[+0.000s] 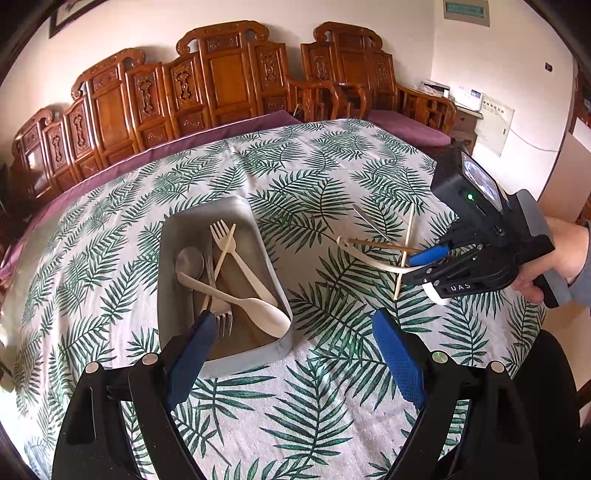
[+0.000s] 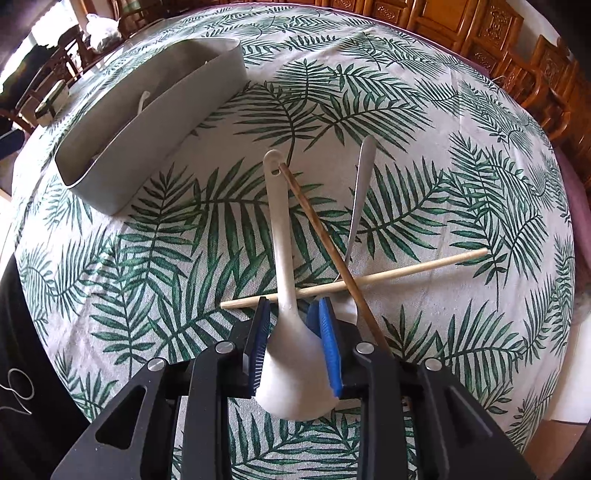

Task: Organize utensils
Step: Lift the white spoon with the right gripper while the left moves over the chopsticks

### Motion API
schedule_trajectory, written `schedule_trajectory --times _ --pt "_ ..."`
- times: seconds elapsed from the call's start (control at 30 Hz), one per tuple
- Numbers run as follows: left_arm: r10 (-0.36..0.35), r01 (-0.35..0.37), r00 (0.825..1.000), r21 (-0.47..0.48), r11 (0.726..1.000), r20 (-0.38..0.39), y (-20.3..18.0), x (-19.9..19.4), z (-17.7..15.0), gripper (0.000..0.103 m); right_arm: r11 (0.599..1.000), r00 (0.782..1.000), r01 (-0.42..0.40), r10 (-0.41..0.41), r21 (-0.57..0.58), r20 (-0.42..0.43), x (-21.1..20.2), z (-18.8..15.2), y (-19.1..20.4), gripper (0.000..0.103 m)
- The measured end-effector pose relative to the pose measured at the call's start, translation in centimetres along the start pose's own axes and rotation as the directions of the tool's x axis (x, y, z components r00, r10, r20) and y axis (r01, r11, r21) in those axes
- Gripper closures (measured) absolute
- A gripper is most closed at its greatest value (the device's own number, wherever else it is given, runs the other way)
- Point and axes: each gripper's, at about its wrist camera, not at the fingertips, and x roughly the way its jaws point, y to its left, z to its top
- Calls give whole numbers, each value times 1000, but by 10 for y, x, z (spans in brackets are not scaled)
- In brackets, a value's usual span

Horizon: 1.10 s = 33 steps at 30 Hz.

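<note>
A grey bin (image 1: 173,236) on the leaf-print cloth holds a cream fork (image 1: 229,240), a cream spoon (image 1: 258,312), a metal spoon (image 1: 190,260), a metal fork and a chopstick. My left gripper (image 1: 291,325) is open and empty at the bin's near end. My right gripper (image 2: 293,314) is shut on a white spoon (image 2: 282,236) at its bowl end, handle pointing away. The bin also shows in the right wrist view (image 2: 155,110). A dark chopstick (image 2: 325,243), a light chopstick (image 2: 406,271) and a metal utensil (image 2: 360,188) lie crossed beside the spoon.
Carved wooden benches (image 1: 221,77) with purple cushions stand behind the round table. The person's hand (image 1: 561,258) holds the right gripper at the table's right edge. Chairs and a bag (image 2: 99,27) are beyond the table's far left in the right wrist view.
</note>
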Motion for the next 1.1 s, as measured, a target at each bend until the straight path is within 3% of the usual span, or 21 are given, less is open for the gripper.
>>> schedule_trajectory --times 0.03,0.1,0.13,0.37,0.57,0.77,0.93,1.1 --pt "0 0 1000 1 1000 0 0 1 0 20 1000 1000 1 -1 -5 -1 0 -1 0 77" --pt "-1 1 1000 2 1000 -1 -1 1 0 20 1000 1000 -6 6 -10 8 -4 -5 3 91" --pt "-2 2 1000 3 1000 -1 -2 1 0 20 1000 1000 -14 15 -5 12 -6 -4 4 92" --pt "2 -2 1000 6 1000 1 -4 0 2 20 1000 996 -17 16 13 88 -23 -1 15 93" --pt "9 -9 1000 2 1000 4 -2 -2 3 20 994 984 -99 92 38 149 -40 15 21 92" --pt "13 -13 1000 -14 1000 7 3 -8 6 20 995 975 -99 92 25 203 -64 34 32 92" --pt "5 -5 1000 -14 1000 15 1 -10 14 20 997 973 -69 58 43 225 -80 38 16 92" --pt "-14 14 1000 2 1000 13 -12 -1 25 20 994 972 -37 11 104 237 -91 16 -20 92"
